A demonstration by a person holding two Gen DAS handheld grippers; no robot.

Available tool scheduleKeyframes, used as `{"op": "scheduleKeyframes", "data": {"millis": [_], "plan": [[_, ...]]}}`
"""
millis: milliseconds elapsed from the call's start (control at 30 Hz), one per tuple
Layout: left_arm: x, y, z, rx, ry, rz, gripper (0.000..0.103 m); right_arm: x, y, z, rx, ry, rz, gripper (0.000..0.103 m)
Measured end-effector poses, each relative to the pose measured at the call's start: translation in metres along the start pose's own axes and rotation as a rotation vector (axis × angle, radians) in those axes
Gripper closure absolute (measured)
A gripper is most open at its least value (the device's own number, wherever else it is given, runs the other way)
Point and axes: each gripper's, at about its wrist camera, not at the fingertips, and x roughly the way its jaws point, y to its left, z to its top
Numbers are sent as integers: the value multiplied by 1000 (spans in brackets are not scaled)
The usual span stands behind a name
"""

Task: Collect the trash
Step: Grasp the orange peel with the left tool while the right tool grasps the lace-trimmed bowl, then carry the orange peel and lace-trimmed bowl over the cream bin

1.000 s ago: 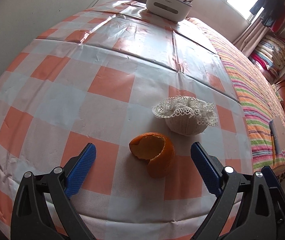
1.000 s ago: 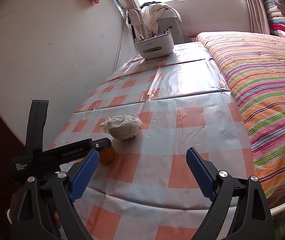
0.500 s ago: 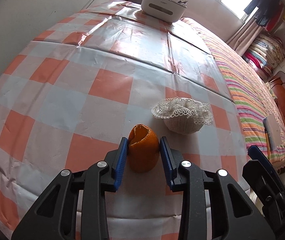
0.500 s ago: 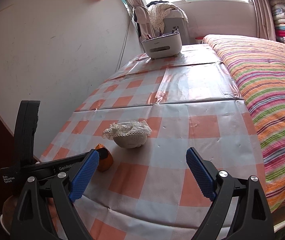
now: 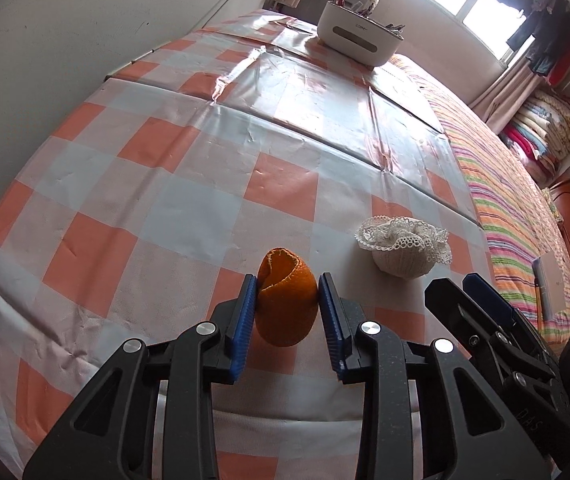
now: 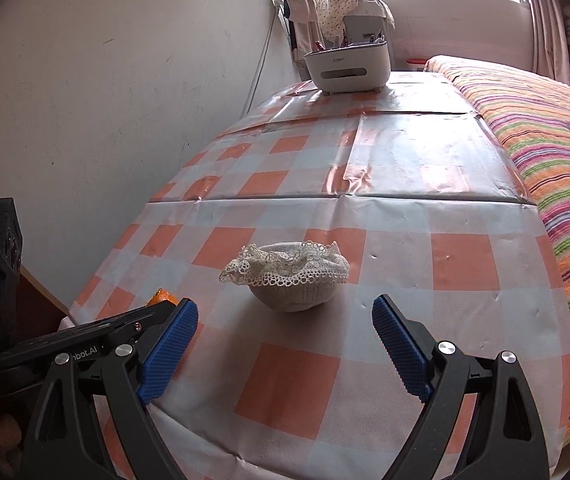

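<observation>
An orange peel (image 5: 285, 304), hollow and cup-shaped, is pinched between the blue pads of my left gripper (image 5: 285, 290), just above the checked tablecloth (image 5: 189, 216). In the right wrist view only a sliver of the orange peel (image 6: 161, 297) shows behind the left gripper's black body. A white lace-trimmed cloth bowl (image 6: 291, 278) sits on the table ahead of my right gripper (image 6: 281, 312), which stands open and holds nothing. The same lace bowl (image 5: 403, 248) lies to the right of the peel, and the right gripper's open fingers (image 5: 485, 300) show at the lower right.
A white organiser caddy (image 6: 347, 66) with small items stands at the table's far end. A wall (image 6: 105, 100) runs along the left side. A bed with a striped blanket (image 6: 557, 152) borders the table's right edge.
My left gripper has shut on the orange peel and lifted it slightly off the cloth. The right gripper has moved closer to the lace bowl, still open.
</observation>
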Motion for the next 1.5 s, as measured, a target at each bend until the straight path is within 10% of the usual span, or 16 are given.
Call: {"op": "scheduleKeyframes", "data": {"millis": [600,767,1500], "plan": [[-9,-1,-5,25,-12,13,72,45,-3,10,-17,56,-54,17],[-11,-5,-7,43,-14,16,72,39,-2,8,-42,37,-42,48],[-31,-27,-25,112,-51,9,72,-24,-15,-24,-2,-21,-66,51]]}}
